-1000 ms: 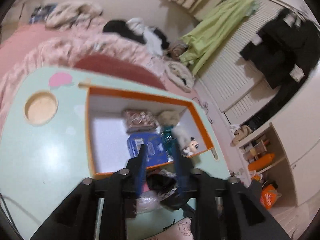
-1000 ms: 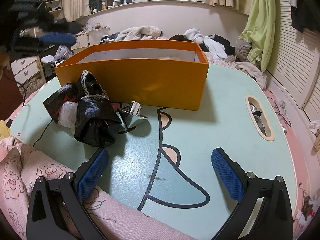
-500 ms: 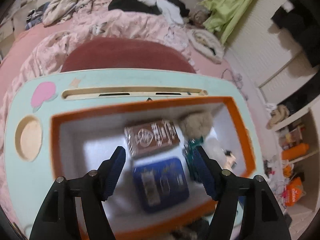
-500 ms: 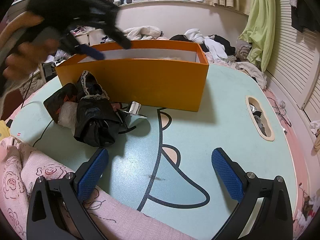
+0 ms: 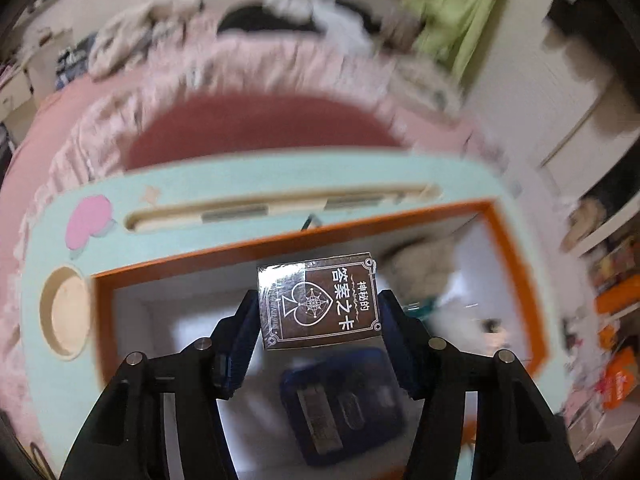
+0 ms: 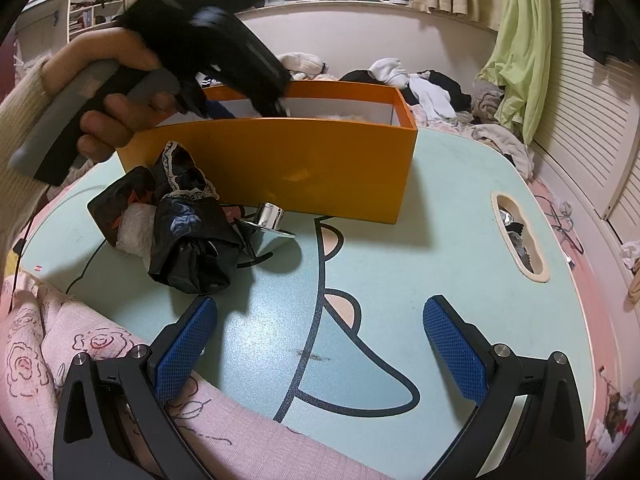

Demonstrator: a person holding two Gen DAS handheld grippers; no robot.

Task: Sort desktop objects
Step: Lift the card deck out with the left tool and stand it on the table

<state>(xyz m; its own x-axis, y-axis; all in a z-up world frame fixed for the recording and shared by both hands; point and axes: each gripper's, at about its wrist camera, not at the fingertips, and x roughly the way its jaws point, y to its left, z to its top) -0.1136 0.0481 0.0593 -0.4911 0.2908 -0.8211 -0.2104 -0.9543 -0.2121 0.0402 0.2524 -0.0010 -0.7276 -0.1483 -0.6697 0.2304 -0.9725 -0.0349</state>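
Card box (image 5: 318,300) sits pinched in the left gripper (image 5: 318,326), jaws just closed, above the orange bin (image 5: 516,248); blue tin (image 5: 344,400) below, blurry. Right gripper (image 6: 320,344) gapes empty over the table (image 6: 440,264); black bags (image 6: 188,240) crowd the bin's front.

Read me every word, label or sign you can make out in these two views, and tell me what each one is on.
"神秘的 答案之卡": on the brown card box between the fingers of the left hand-held gripper, above the orange box.
Small print along the card box's left edge: too small to read.
Markings on the blue tin inside the orange box: blurred, unreadable.
Right wrist view: no readable text.
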